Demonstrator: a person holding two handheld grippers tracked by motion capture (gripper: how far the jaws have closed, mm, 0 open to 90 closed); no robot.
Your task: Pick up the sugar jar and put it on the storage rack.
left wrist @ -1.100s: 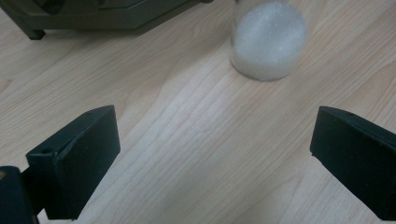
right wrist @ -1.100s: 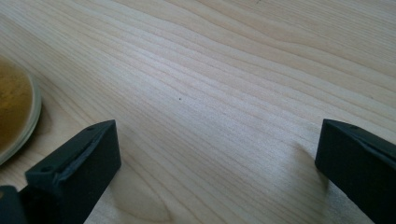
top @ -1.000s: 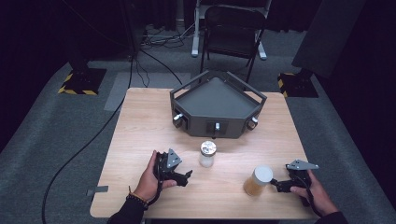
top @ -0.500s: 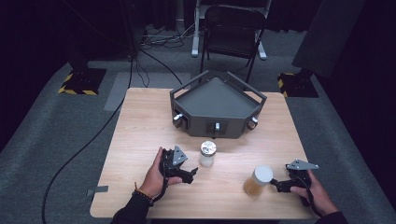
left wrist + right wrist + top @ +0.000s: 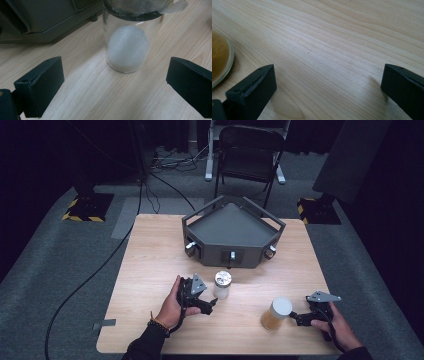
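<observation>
1. Since the earlier frames, the left gripper (image 5: 210, 306) has slid rightward across the table, closing in on the clear glass jar (image 5: 222, 285), while the right gripper (image 5: 299, 318) has stayed put beside the amber jar (image 5: 276, 313).
2. Seen from the left gripper view, the left gripper (image 5: 115, 82) has its jaws spread wide; the clear glass jar (image 5: 127, 40) stands upright just ahead of them, centred between them and touching neither. Nothing is grasped.
3. In the right gripper view, the right gripper (image 5: 328, 85) is likewise released, jaws wide apart over bare wood. The amber jar (image 5: 219, 60) sits at the far left edge, just outside the left jaw; whether they touch cannot be told.
4. The clear glass jar is a smooth cylinder with transparent walls, holding a mound of white, grainy, sugar-like material. A dark band rings its neck, and crinkled translucent film sticks out beneath the lid. From the high view its top looks pale and shiny.
5. The amber jar is a squat cylinder with a white lid and a yellow-brown filling.
6. Both jars stand on the near half of the wooden table (image 5: 150, 250), which is light-toned with fine, straight grain and a matte finish. The clear jar is near the middle; the amber one is toward the right front.
7. Behind them, a dark grey, angular, tray-like box (image 5: 232, 227) sits at the table's far centre, with small metallic knobs on its front faces.
8. Each gripper jaw is a blocky, matte black pad.
</observation>
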